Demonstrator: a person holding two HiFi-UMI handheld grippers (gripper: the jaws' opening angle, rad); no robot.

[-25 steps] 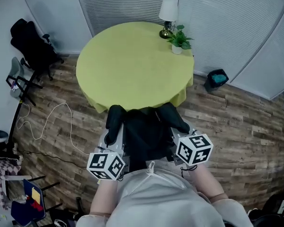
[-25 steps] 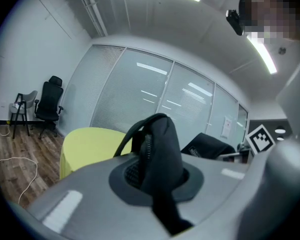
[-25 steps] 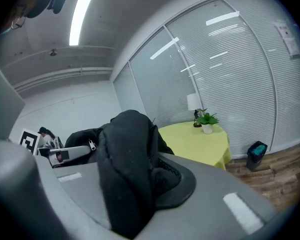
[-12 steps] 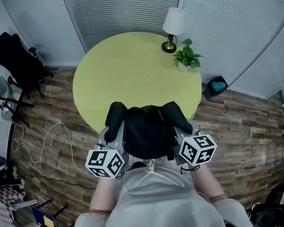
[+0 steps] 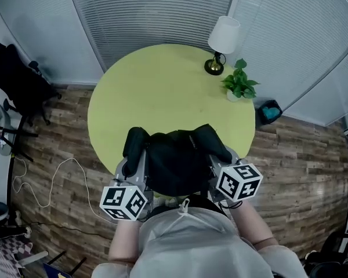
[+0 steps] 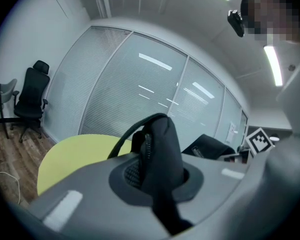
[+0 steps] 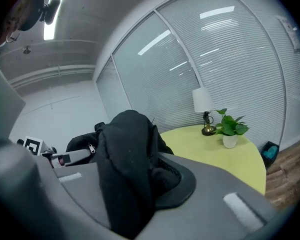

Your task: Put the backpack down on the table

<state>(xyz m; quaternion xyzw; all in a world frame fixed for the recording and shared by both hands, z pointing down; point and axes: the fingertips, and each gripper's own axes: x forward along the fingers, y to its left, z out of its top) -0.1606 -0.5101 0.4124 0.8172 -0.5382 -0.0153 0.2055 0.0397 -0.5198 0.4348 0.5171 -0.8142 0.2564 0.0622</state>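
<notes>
A black backpack hangs between my two grippers at the near edge of the round yellow-green table. My left gripper is shut on the left shoulder strap, which bulges up between its jaws. My right gripper is shut on the right shoulder strap, a thick black fold of it. In the head view the bag's top overlaps the table's rim. I cannot tell whether the bag touches the tabletop.
A white-shaded lamp and a small potted plant stand at the table's far right. A black office chair is at the left wall, a dark bin right of the table, a white cable on the wooden floor.
The table has come nearer and lower in the head view. The backpack, still held by both straps, now overlaps the table's near edge instead of hanging in front of it.
</notes>
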